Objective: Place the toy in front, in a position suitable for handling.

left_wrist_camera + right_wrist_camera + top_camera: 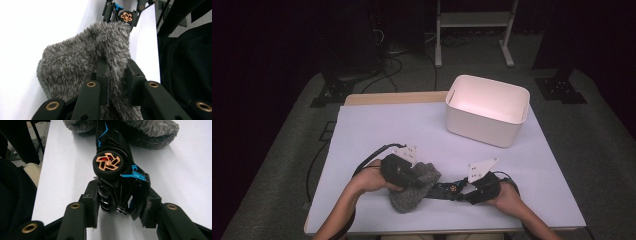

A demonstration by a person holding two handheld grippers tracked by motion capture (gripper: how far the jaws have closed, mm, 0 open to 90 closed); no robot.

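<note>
A grey fluffy cloth lies bunched at the table's near edge, left of centre. My left gripper is shut on a fold of the fluffy cloth; its jaws pinch the fur. A black toy car with blue trim and an orange wheel lies on its side, its far end tucked under the cloth. My right gripper is shut on the near end of the toy car, and the cloth covers the car's far end.
A white empty bin stands at the back right of the white table. Cables trail from both grippers. A white frame and dark stands are on the floor beyond the table.
</note>
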